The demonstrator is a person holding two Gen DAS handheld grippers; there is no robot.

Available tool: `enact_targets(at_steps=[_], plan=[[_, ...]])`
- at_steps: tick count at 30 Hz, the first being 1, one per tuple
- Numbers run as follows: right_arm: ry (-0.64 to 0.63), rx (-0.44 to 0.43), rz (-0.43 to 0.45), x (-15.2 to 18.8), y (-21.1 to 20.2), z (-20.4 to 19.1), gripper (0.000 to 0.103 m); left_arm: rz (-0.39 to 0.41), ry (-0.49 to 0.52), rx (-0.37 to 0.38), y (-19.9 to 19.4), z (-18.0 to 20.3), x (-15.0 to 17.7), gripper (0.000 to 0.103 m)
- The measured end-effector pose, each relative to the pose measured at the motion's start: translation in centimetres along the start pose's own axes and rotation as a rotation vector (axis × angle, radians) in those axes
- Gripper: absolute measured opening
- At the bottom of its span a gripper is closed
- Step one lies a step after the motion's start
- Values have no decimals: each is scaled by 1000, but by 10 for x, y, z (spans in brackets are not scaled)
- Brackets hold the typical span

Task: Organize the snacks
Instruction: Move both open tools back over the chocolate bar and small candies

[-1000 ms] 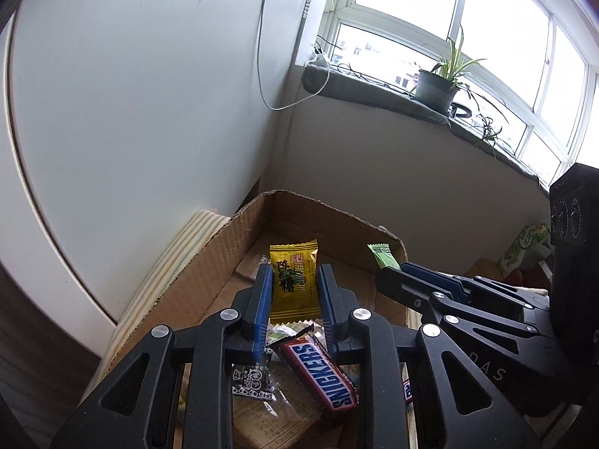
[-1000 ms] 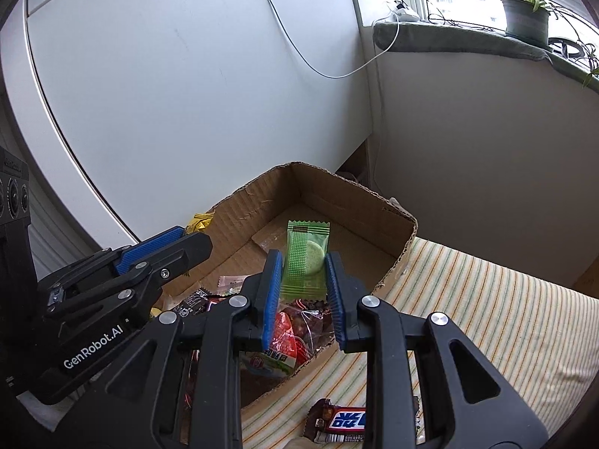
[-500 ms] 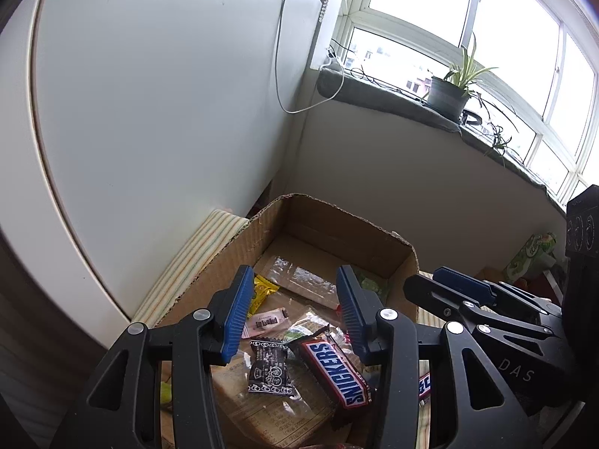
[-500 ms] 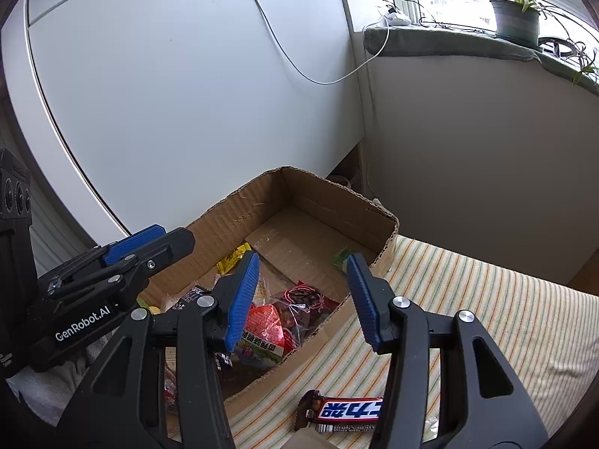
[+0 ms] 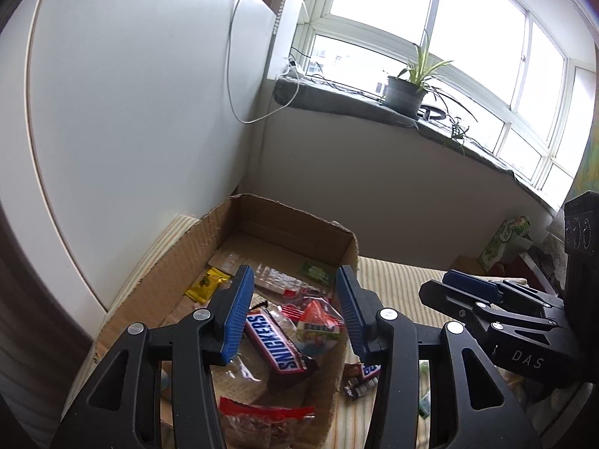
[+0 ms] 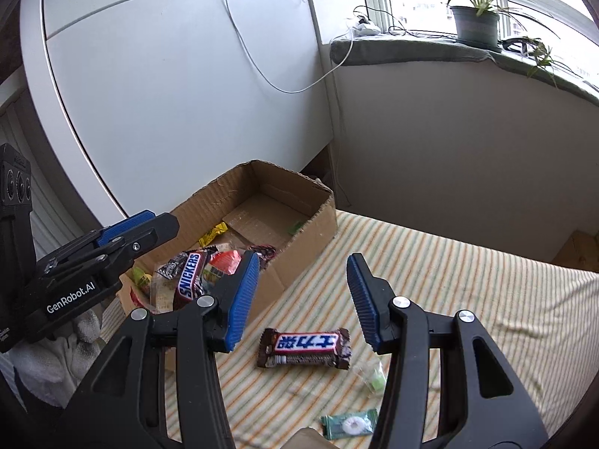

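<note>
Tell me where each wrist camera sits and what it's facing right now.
Left wrist: rides the left gripper, open above the cardboard box, facing the window; the right gripper shows at right.
Right wrist: rides the right gripper, open over the striped cloth and a chocolate bar; the left gripper shows at left.
Shared: box, Snickers bar, potted plant.

Home room: striped bedding (image 6: 430, 280), potted plant (image 6: 475, 18) on windowsill (image 6: 411, 50).
</note>
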State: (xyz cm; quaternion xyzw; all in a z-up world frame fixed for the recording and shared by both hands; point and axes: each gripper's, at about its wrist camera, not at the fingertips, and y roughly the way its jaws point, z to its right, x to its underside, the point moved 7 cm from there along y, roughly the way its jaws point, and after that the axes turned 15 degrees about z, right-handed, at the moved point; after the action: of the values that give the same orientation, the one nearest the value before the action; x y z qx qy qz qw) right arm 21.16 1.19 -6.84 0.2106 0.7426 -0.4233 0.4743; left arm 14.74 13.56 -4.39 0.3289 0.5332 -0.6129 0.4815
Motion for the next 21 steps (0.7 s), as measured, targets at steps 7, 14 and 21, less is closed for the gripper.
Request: enact_targets(at_steps=[7,14,21], plan=[[74,56,-30,30,-25,44,51,-44,31,80,-3,33,20,44],[88,68,-100,59,-22,66,51,-112,68,155,4,68,47,44],[43,60,-166,79,-16,69,51,-202,38,186,28,86,66,44]])
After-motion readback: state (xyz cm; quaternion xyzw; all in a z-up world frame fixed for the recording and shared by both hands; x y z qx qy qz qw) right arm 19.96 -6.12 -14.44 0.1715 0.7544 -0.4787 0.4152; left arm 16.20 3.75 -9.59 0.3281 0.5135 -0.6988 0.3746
